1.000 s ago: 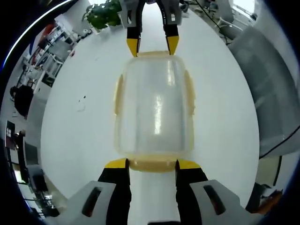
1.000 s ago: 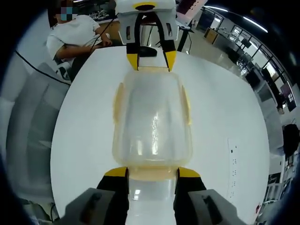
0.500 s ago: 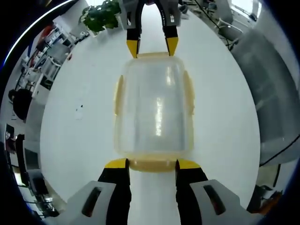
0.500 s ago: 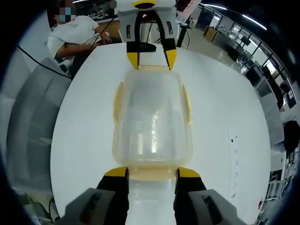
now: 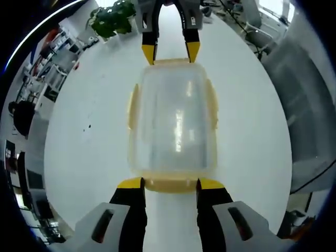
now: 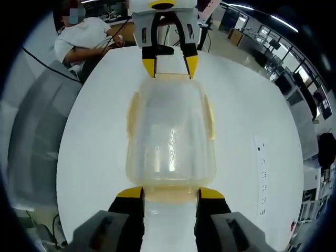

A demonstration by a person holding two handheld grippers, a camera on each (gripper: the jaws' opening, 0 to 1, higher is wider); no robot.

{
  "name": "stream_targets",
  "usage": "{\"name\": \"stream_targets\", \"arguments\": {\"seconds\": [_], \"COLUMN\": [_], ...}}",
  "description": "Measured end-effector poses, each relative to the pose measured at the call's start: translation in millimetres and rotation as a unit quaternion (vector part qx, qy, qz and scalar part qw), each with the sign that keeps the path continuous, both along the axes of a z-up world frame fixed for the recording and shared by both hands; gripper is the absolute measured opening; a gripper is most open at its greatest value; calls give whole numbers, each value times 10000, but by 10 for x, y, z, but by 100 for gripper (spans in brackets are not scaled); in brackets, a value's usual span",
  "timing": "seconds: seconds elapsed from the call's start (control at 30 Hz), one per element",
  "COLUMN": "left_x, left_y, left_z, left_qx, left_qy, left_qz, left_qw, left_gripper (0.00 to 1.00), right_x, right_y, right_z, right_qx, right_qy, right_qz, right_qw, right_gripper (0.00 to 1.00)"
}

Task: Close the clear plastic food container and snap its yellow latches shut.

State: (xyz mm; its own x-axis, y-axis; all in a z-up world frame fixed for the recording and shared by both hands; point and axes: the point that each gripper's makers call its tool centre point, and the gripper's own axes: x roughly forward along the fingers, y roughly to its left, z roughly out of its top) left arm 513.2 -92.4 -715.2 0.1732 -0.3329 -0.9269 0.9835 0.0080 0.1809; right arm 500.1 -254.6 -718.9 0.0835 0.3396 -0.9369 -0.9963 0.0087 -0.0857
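Sitting flat on a round white desk [image 5: 79, 157], the clear plastic food container [image 5: 173, 126] has its lid on and lies lengthwise between the two grippers, one at each short end. No readable writing or brand on it anywhere. Left gripper view: left gripper [image 5: 169, 185] has its yellow-tipped fingers [image 5: 130, 184] apart, one tip at each side of the near yellow end latch [image 5: 169, 185], tips right at the container's end edge (whether they actually press it I cannot tell). The right gripper [image 5: 171, 52] comes in from the far end, its fingers apart too, tips against the far latch [image 5: 169, 61]. Yellow side latches [image 5: 133, 106] on both long sides lie close against the walls. Right gripper view: same layout mirrored, right gripper [image 6: 170, 193] with fingers [image 6: 211, 193] spread at the near end latch [image 6: 170, 196], left gripper [image 6: 170, 67] at the far end, container [image 6: 170, 134] between them, side latch [image 6: 132, 113] flat along the wall. Room: open office, a green plant [image 5: 111, 17] beyond the desk edge, shelving [image 5: 50, 58] to one side, grey fabric [image 5: 307, 100] past the desk rim. In the right gripper view a person in a white shirt [image 6: 86, 37] sits beyond the desk, and a strip of small dark marks [image 6: 261, 168] runs along the desk surface [image 6: 252, 121].
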Motion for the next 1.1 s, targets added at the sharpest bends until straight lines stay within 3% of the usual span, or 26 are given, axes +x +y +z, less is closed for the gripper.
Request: {"name": "stream_targets", "arguments": {"seconds": [0.73,1.1], "left_x": [-1,-25], "left_y": [-348,-415], "left_z": [-53,-101], "left_qx": [-83,-77], "left_qy": [78,132], "left_qz": [18,57], "left_qw": [9999,9999], "left_gripper": [34,35], "right_x": [19,10], "right_y": [-340,-412], "right_z": [-62,-116], "right_qx": [-96,-117], "right_qy": [73,148], "right_qz": [20,39], "right_qw": [9999,9998], "right_gripper": [34,35]}}
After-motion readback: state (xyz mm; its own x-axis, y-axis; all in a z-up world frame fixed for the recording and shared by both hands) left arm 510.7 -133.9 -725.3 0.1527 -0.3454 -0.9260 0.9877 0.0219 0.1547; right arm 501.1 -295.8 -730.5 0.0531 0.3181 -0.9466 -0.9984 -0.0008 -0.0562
